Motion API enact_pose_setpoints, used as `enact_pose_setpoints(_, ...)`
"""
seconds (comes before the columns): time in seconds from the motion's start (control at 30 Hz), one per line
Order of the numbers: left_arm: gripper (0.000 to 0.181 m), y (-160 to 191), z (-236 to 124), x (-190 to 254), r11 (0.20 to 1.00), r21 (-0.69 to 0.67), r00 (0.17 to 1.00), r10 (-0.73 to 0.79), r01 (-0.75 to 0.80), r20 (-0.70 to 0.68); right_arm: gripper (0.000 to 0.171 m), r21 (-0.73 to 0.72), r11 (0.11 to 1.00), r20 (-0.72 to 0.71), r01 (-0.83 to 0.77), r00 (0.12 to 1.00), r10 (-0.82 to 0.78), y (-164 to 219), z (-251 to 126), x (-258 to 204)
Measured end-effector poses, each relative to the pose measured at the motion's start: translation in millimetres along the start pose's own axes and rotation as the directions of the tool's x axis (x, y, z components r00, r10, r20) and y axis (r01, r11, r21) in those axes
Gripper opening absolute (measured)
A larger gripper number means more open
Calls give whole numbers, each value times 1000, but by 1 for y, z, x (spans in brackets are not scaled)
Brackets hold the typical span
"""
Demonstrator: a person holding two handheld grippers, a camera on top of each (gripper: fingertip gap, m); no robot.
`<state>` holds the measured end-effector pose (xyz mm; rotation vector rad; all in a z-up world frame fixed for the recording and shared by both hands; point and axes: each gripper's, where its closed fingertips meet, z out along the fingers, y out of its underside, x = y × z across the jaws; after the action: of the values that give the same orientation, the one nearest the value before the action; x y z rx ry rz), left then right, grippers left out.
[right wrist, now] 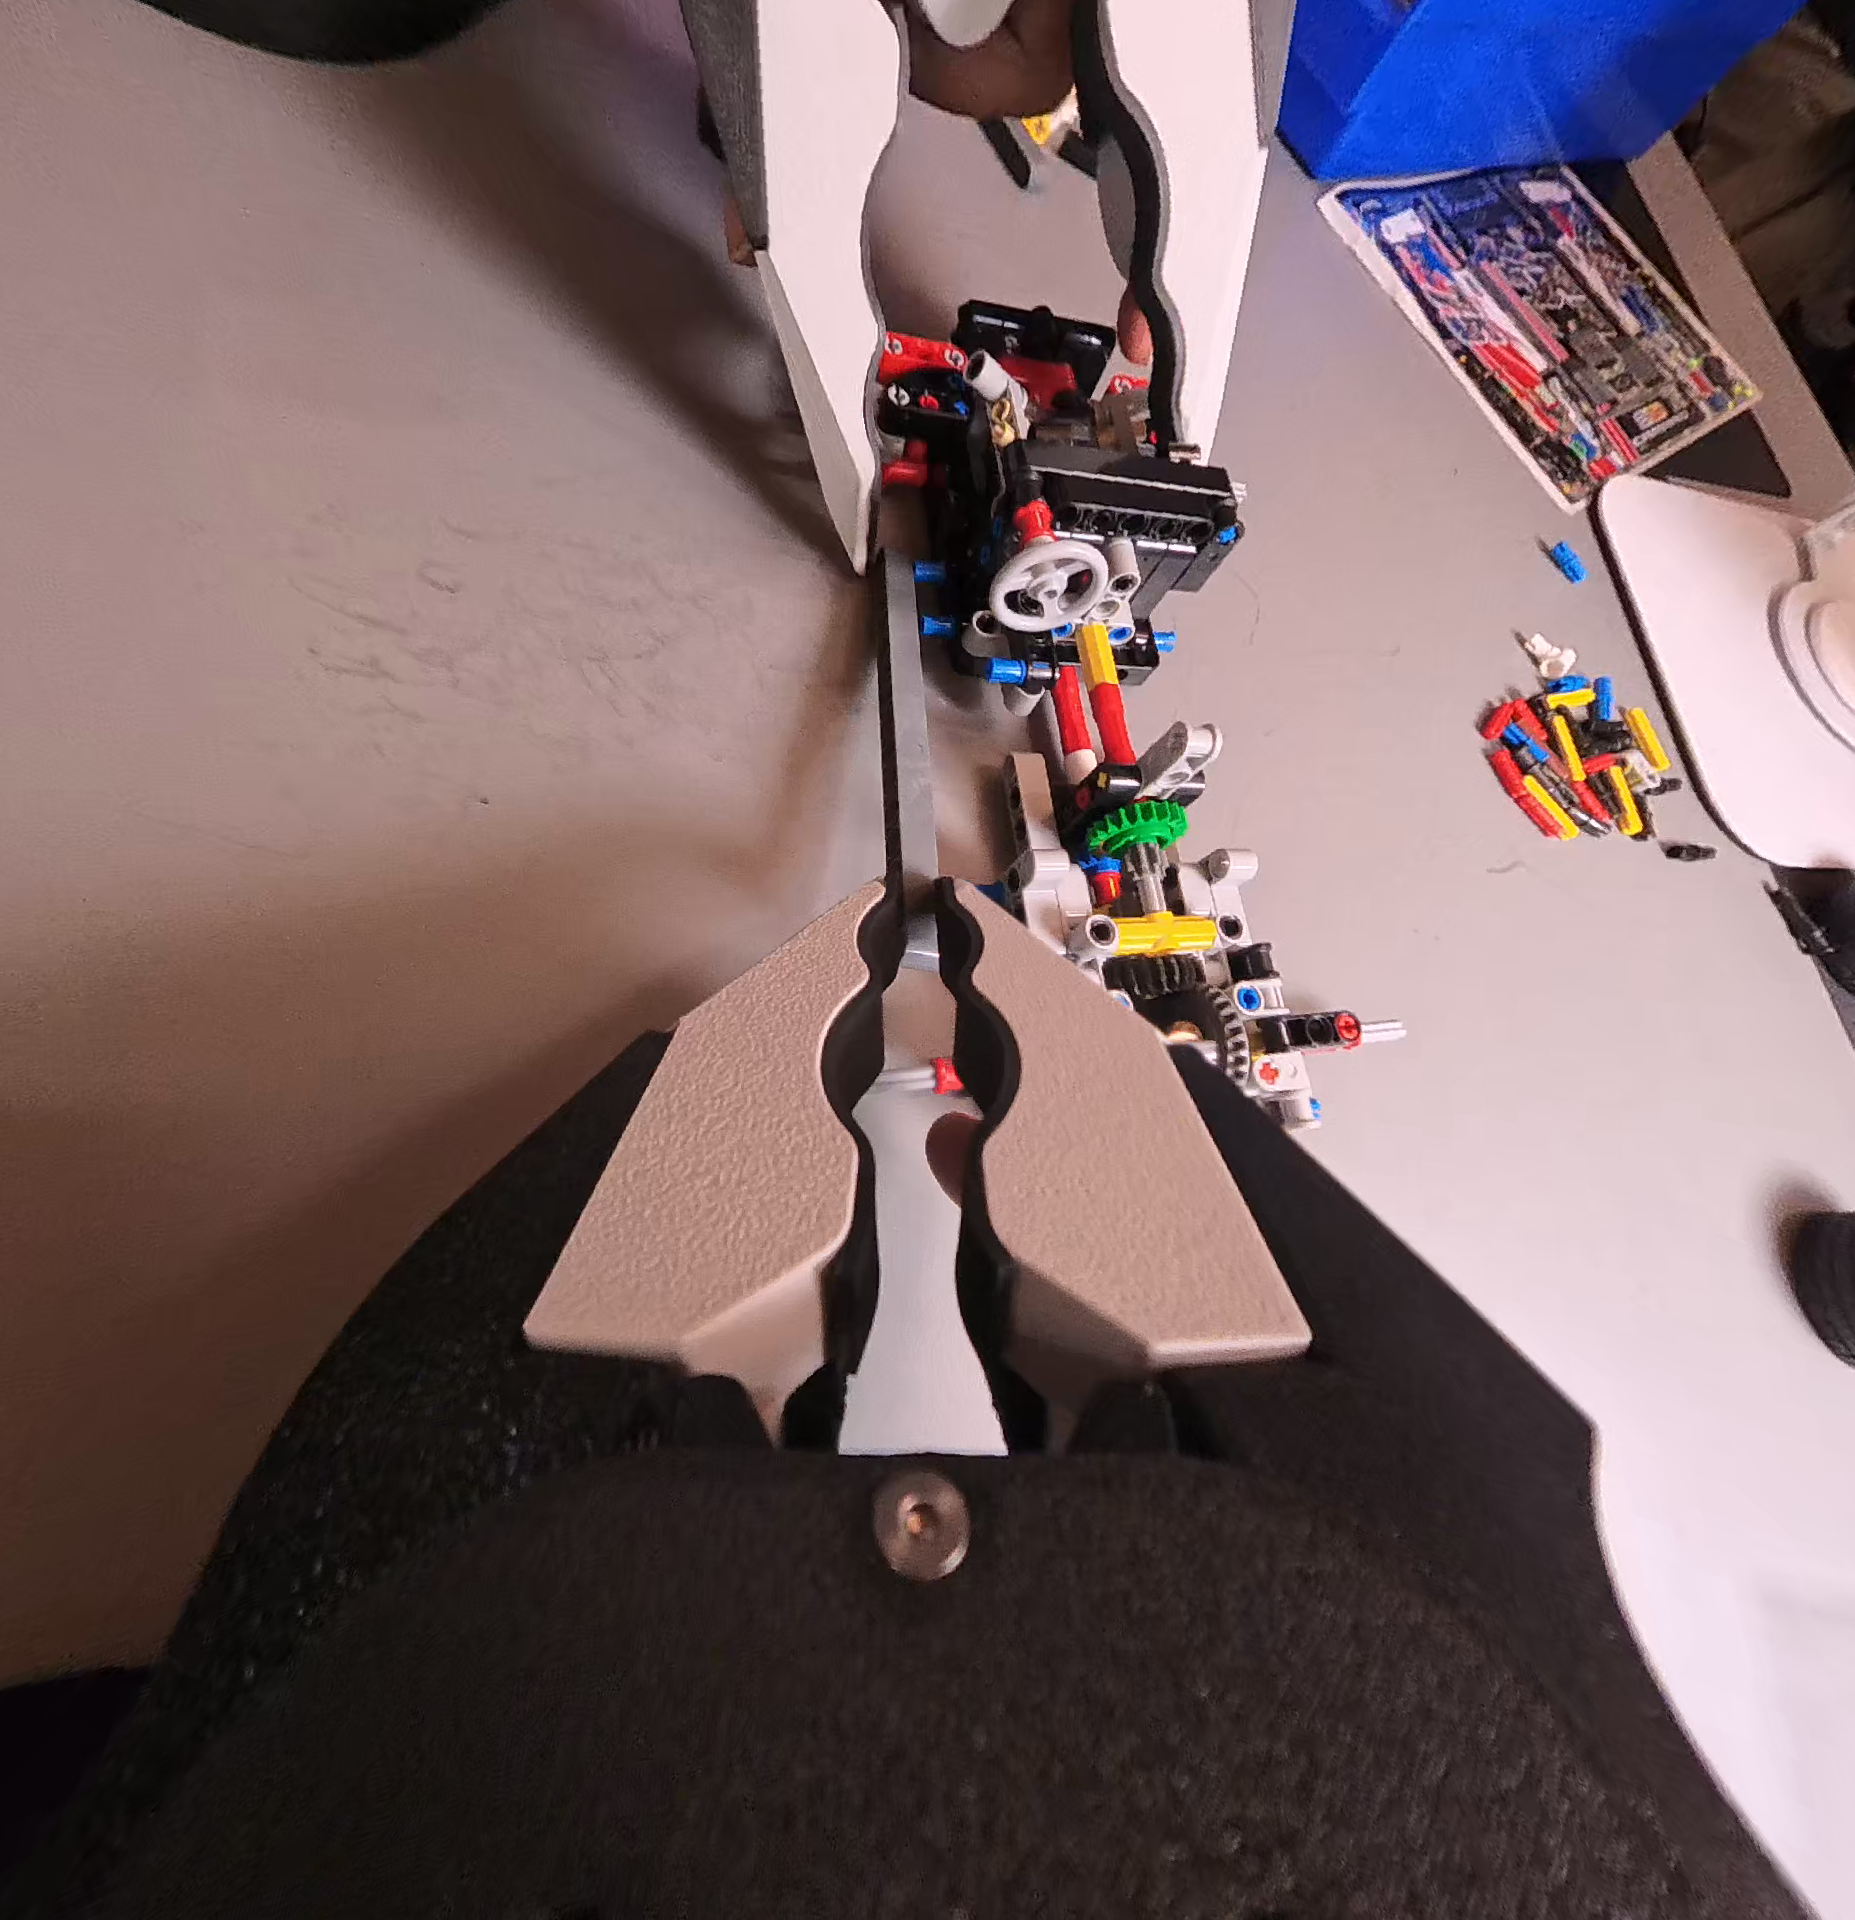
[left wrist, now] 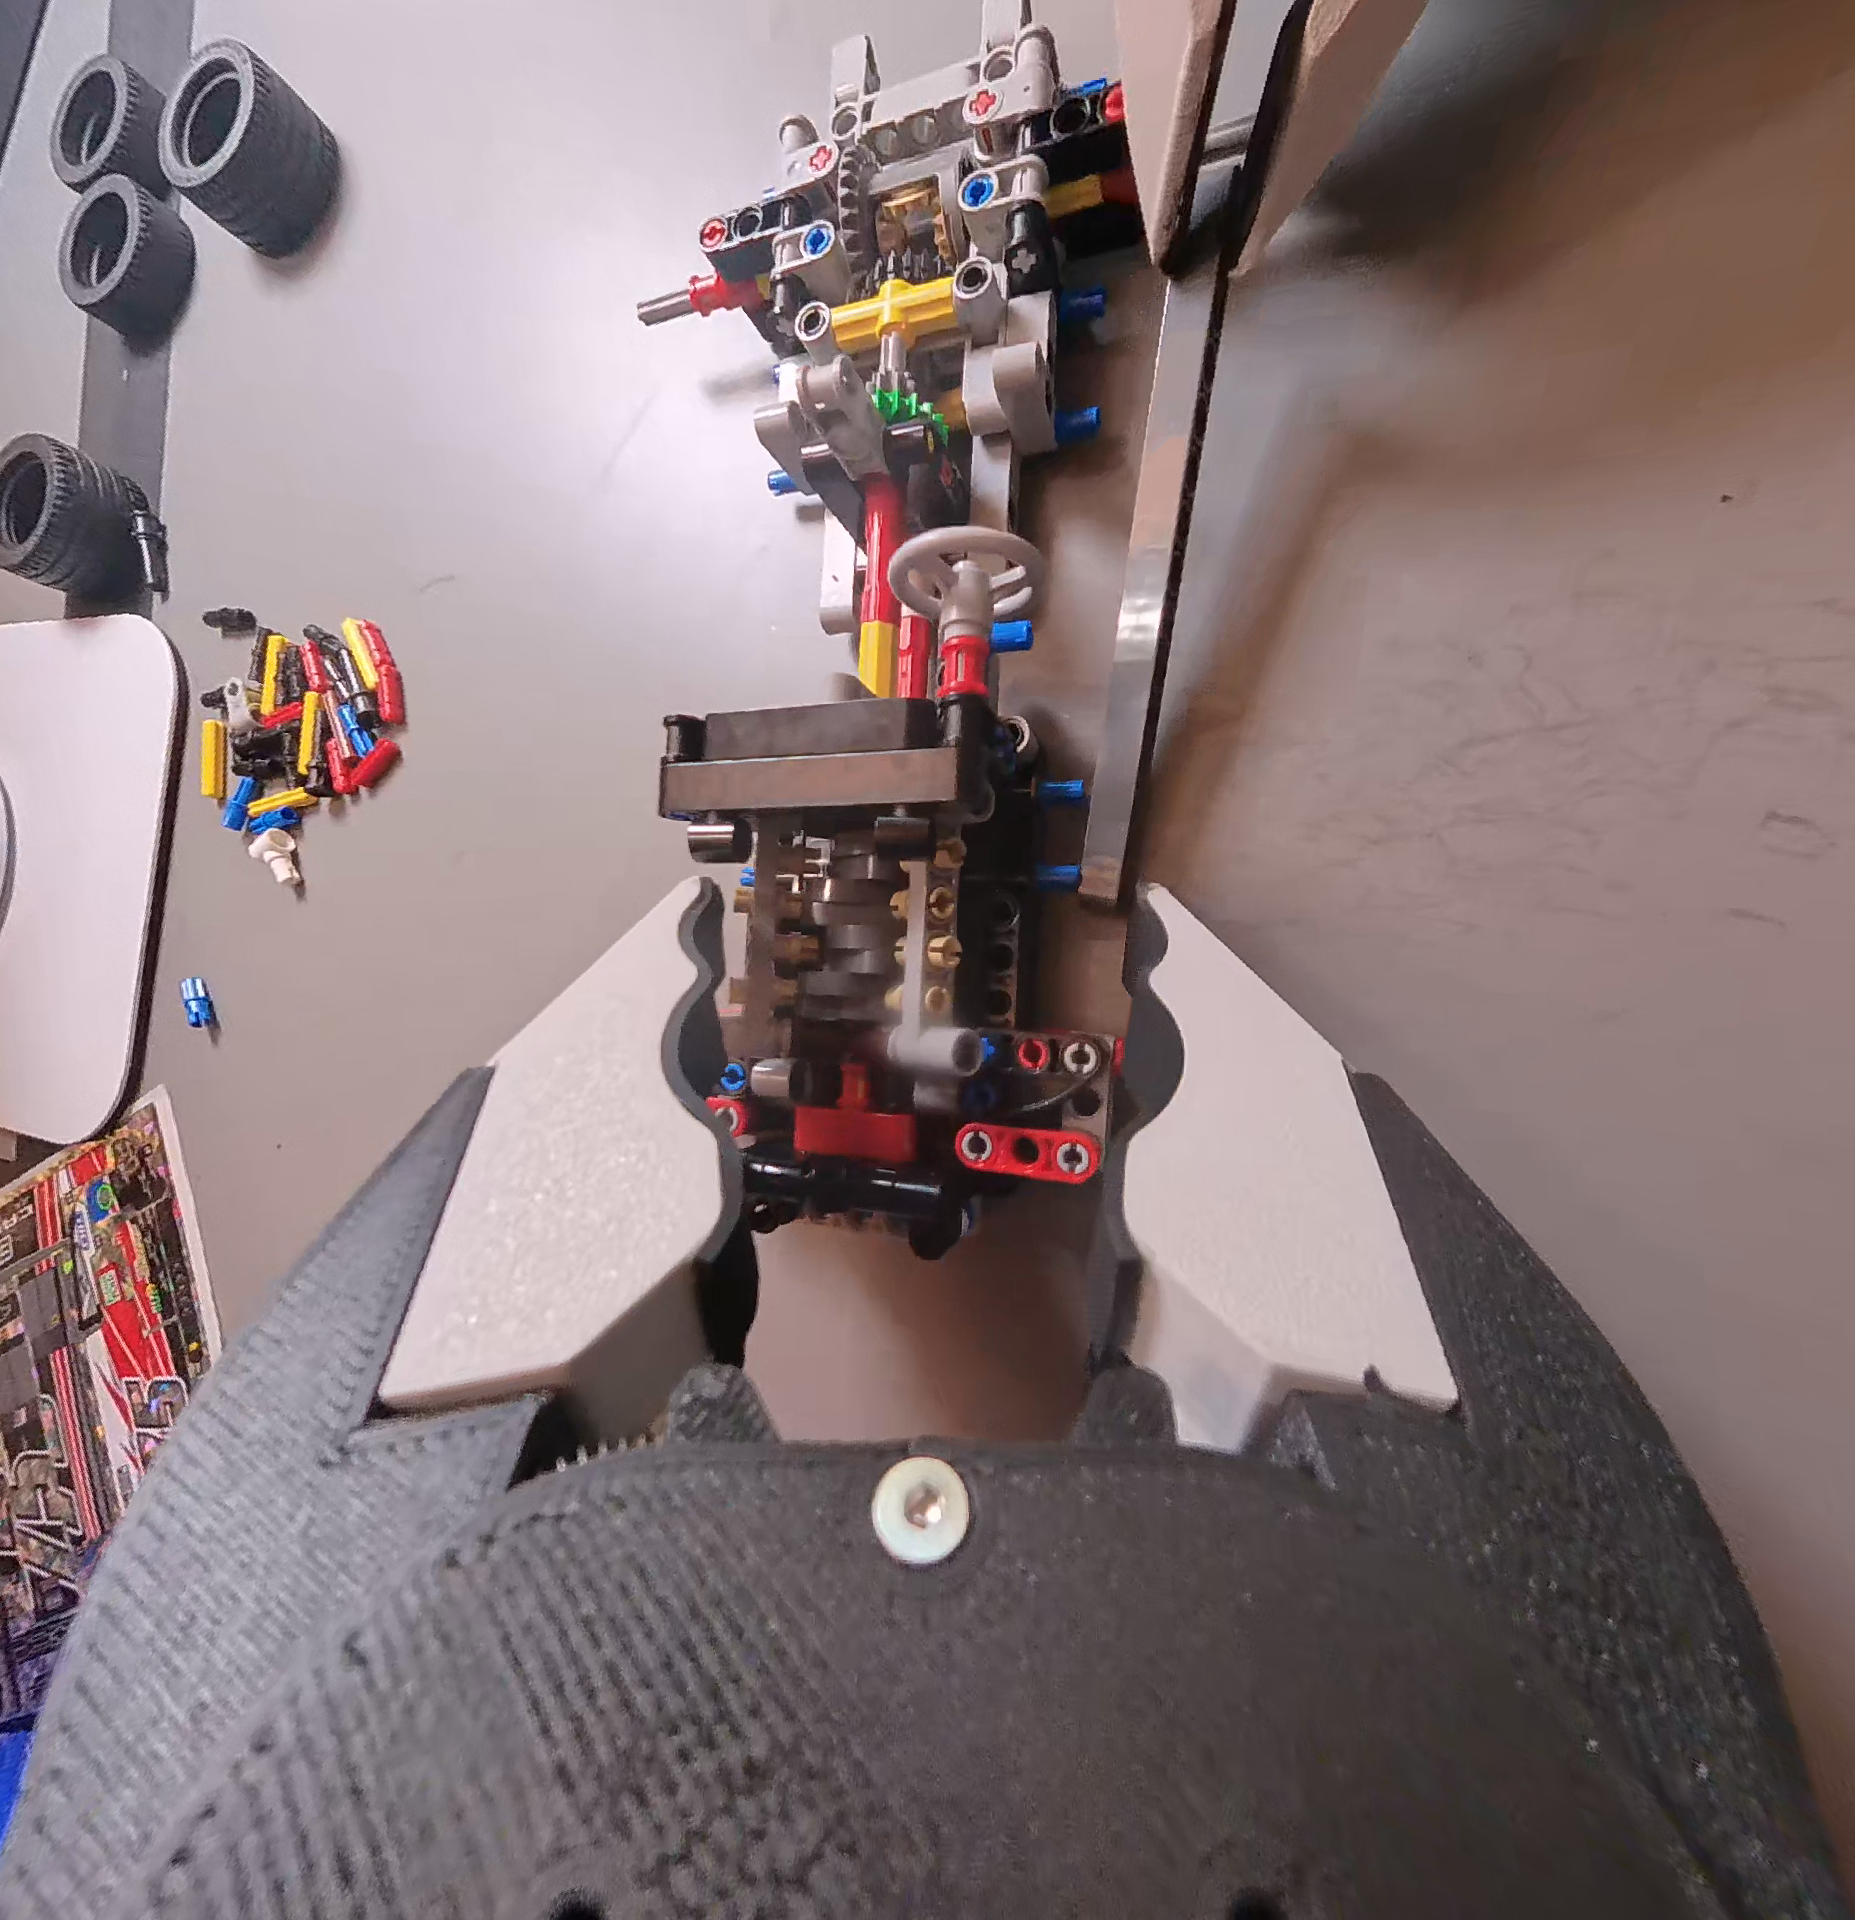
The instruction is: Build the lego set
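The long lego chassis [left wrist: 902, 312], with a grey steering wheel, a green gear and red and yellow axles, lies along the grey table [left wrist: 487, 416]. My left gripper [left wrist: 928, 904] is shut on its near, black and red end. It also shows at the top of the right wrist view [right wrist: 1006, 312], around that same end of the chassis [right wrist: 1110, 520]. My right gripper [right wrist: 915, 894] is shut on a long flat grey piece [right wrist: 902, 727] and holds it on edge against the chassis side with the blue pins. That piece [left wrist: 1141, 644] runs along the chassis's right side in the left wrist view.
Several black tyres [left wrist: 248, 156] lie at the far left. A pile of small red, yellow, blue and black pins [left wrist: 299, 717] sits beside a white board [left wrist: 61, 831]. A loose blue pin [left wrist: 198, 1000], a sticker sheet [right wrist: 1536, 312] and a blue bin [right wrist: 1505, 73] are nearby. The tips of one gripper are about 11 cm away from the tips of the other.
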<state>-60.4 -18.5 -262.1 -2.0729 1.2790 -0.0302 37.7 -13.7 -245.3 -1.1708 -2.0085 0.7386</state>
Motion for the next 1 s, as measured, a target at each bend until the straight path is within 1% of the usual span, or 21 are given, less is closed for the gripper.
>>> enact_pose_setpoints(0.03,78,0,0,0,1000,0,1000,1,-1,-5,4,6,1000,-3,8,1000,-8,-1,0,0)
enact_pose_setpoints(0.07,78,0,0,1,1000,1,1000,2,-2,-8,0,14,1000,-10,12,1000,-12,-1,-1,1)
enact_pose_setpoints(0.17,79,-1,0,1,1000,6,1000,10,-10,-16,0,45,999,-3,22,1000,-22,-5,-2,-1)
enact_pose_setpoints(0.27,78,0,0,1,1000,9,1000,10,-10,-16,0,26,999,-22,24,999,-23,-1,-1,2)
enact_pose_setpoints(0.37,77,0,1,1,1000,13,1000,8,-8,-23,0,41,999,-22,29,999,-28,-2,-1,2)
enact_pose_setpoints(0.47,78,1,-2,0,1000,16,1000,8,-8,-20,0,60,994,-32,93,995,-92,-6,-2,-1)
enact_pose_setpoints(0.57,78,-4,-16,-3,999,25,999,37,-37,27,0,109,980,-43,164,986,-161,-14,-5,-7)
enact_pose_setpoints(0.63,71,-8,-27,5,998,53,999,35,-35,14,0,138,969,-72,207,977,-199,-20,-9,-7)
enact_pose_setpoints(0.73,41,-11,-35,23,995,103,998,21,-15,-52,0,173,948,-119,267,961,-249,-29,-15,-6)
enact_pose_setpoints(0.83,21,-12,-37,34,988,151,994,-14,30,-109,0,165,937,-156,309,946,-284,-33,-16,-4)
enact_pose_setpoints(0.87,16,-12,-37,35,985,163,992,-27,47,-124,0,163,934,-163,317,943,-292,-34,-16,-4)
enact_pose_setpoints(1.0,11,-14,-34,39,982,179,989,-42,67,-142,0,174,925,-185,339,934,-307,-38,-17,-5)
